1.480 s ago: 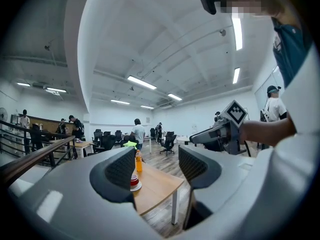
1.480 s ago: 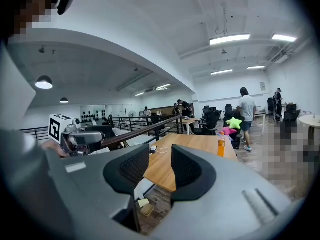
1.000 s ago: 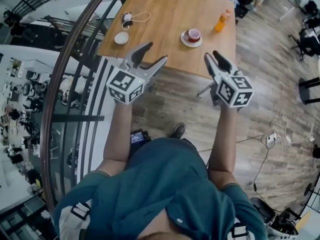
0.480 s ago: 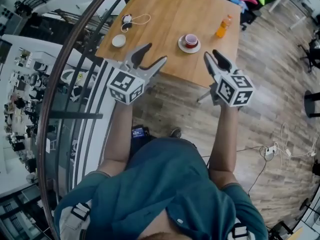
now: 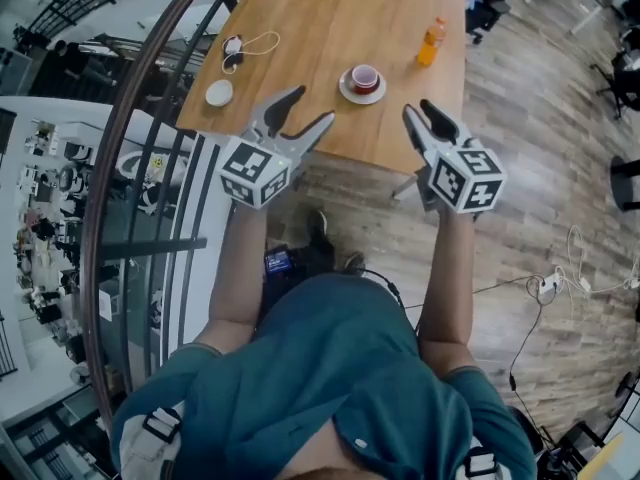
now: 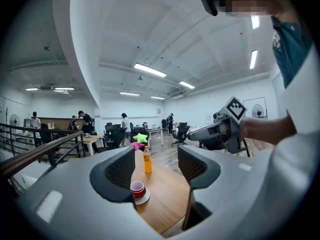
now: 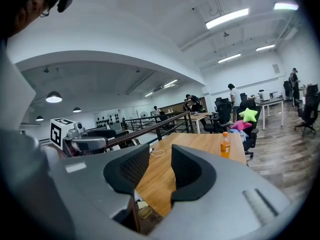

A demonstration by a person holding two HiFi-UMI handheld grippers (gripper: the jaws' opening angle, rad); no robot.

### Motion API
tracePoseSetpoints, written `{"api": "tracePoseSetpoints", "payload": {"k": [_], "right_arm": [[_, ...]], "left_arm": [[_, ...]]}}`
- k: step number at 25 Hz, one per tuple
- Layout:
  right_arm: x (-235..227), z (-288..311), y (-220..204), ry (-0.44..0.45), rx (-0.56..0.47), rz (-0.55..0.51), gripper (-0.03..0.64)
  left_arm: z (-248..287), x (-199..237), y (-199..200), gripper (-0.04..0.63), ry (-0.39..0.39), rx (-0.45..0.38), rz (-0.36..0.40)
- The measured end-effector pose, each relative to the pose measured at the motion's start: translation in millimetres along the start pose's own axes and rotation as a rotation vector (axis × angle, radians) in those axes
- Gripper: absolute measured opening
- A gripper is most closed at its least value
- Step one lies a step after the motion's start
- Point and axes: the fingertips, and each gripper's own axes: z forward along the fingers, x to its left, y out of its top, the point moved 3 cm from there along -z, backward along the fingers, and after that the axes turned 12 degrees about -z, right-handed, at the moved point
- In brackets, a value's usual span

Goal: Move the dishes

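Approach under way: table (image 5: 320, 28) sits closer than a second ago, with cup (image 5: 364, 75) and saucer (image 5: 347, 92) just ahead, between left claw (image 5: 312, 105) and right claw (image 5: 419, 109). Both claws are unclenched and empty, the left having just narrowed slightly. No dish is grasped yet.

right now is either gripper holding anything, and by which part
Nothing is held. The left gripper, whose jaws have just been closing, and the right gripper both stand open and empty.
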Motion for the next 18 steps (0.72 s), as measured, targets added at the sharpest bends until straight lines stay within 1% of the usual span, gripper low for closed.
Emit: {"api": "tracePoseSetpoints", "payload": {"k": [4,8,11,18], "right_arm": [[-15.5,9.7,2.5,-0.044,0.022,0.001,0.121],[-35.7,21.7,14.3,-0.083,0.044,-0.008,0.121],[-48.7,30.1,23.2,-0.117,0.046,-0.009,0.121],[-59.9,57.9,33.7,-0.187,0.055,-0.003,0.121]], "left_arm": [[28.9,13.0,-0.9,0.245,-0.058,0.01,-0.008],[62.2,29.7,0.3,0.23,-0.102,0.013,-0.024],[84.1,40.5,2.0,0.232,-0.138,0.02,-0.03],[115.3,77.9,1.6,0.235,-0.206,0.036,-0.044]]}}
